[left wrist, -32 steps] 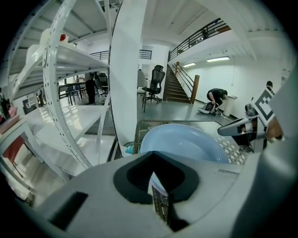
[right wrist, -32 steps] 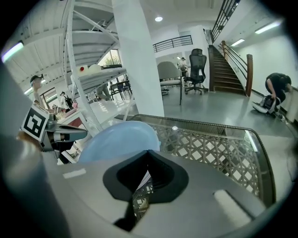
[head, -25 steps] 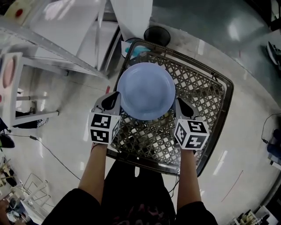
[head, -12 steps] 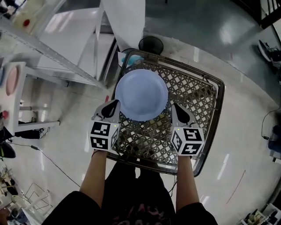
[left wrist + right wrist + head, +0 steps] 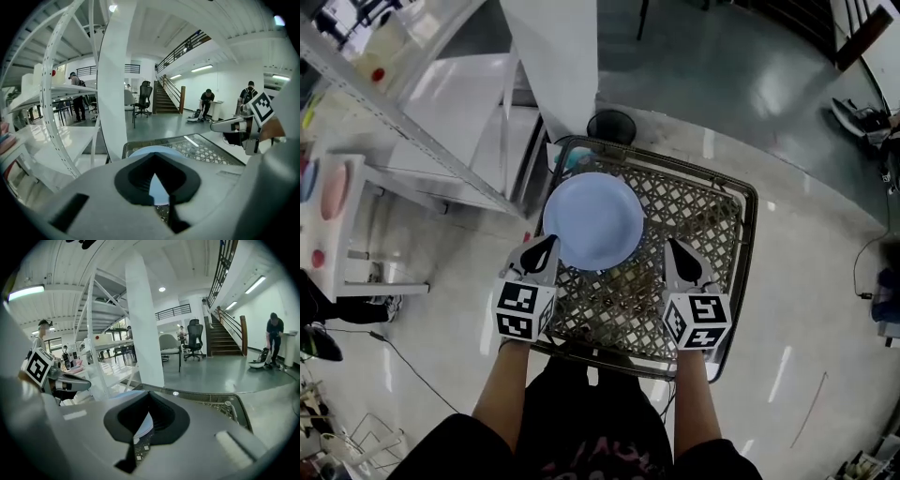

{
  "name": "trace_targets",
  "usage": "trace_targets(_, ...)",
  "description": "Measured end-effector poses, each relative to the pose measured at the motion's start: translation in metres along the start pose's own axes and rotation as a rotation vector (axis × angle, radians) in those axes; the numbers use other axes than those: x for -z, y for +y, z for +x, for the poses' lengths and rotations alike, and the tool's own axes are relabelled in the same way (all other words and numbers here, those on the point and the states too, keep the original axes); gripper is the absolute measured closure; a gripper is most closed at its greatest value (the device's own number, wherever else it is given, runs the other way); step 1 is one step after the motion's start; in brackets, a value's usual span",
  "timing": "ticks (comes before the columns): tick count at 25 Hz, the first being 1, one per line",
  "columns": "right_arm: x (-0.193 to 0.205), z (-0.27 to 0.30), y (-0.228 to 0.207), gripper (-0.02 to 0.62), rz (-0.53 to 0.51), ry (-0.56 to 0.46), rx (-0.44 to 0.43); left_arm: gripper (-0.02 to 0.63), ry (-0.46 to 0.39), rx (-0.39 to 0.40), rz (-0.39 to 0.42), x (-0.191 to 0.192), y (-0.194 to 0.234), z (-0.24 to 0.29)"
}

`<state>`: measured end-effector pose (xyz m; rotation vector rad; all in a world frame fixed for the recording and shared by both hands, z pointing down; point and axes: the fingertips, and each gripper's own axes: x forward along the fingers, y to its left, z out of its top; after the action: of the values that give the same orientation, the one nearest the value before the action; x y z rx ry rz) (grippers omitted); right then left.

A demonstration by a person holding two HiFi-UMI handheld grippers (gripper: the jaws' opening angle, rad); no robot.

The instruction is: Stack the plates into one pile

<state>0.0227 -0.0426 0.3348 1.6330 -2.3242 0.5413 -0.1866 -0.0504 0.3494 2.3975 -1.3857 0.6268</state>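
Overhead, closed left gripper and closed right gripper flank blue plate; only gripper views show people.

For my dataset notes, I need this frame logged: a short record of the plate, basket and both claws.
plate: light blue plate, at the wire basket's far left corner
basket: metal lattice, seen from above
left claw: shut, empty, beside the plate's left edge
right claw: shut, empty, right of the plate, apart from it
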Motion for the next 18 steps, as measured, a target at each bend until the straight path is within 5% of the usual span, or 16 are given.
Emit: trace_targets(18, -0.071, -0.096, -0.02, 0.584, 0.038, -0.171, -0.004, 0.606, -0.162, 0.002, 0.058, -0.091, -0.046, -0.056)
